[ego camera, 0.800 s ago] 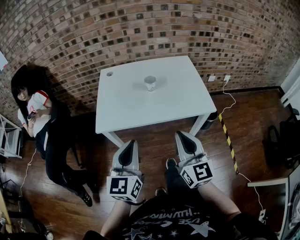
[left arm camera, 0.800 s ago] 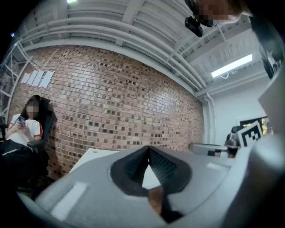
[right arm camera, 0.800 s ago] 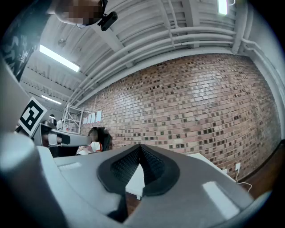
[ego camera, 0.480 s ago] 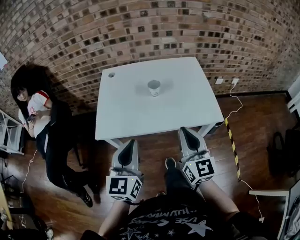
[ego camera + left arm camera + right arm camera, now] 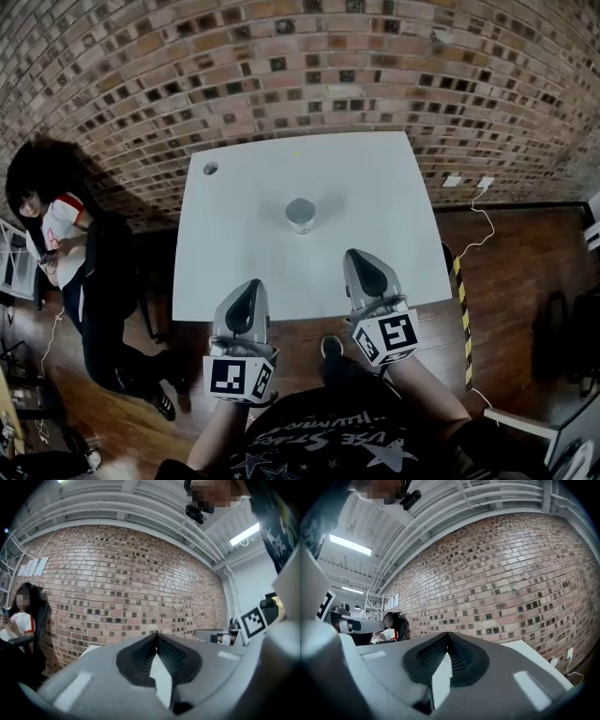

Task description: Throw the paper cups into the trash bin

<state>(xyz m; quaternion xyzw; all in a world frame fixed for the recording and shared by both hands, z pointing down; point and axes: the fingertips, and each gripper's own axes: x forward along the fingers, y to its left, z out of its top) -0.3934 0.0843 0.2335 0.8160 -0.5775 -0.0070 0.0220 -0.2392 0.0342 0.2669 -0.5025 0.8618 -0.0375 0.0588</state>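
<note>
While both claws are held level at the near edge of the table (image 5: 394,197), the paper cup (image 5: 300,214) stands alone near the middle of the white table top. The cup is upright with its open mouth facing up. From above, its round rim shows with a grey interior. Its wall is pale, and the picture is too blurred to show any print on it. A soft shadow lies on the table just beside the cup.

The left gripper (image 5: 249,287) has its jaws pressed together. In the left gripper view (image 5: 156,636) the two ribbed pads meet at the tip, and only a sliver of white table shows below that point. The right gripper (image 5: 357,258) is in the same state. In the right gripper view (image 5: 447,634) its pads meet at the tip and nothing is pinched between them. In the head view both tips overlap the near part of the table, well apart from the cup. The left one lies toward the table's near-left side and the right one toward its near-right side.

A round hole (image 5: 210,169) marks the table's far-left corner. A brick wall (image 5: 281,75) runs beyond the table's far edge. A seated person (image 5: 52,234) is to the left of the table. A yellow-and-black strip (image 5: 462,314) lies on the wooden floor to the right of the table.
</note>
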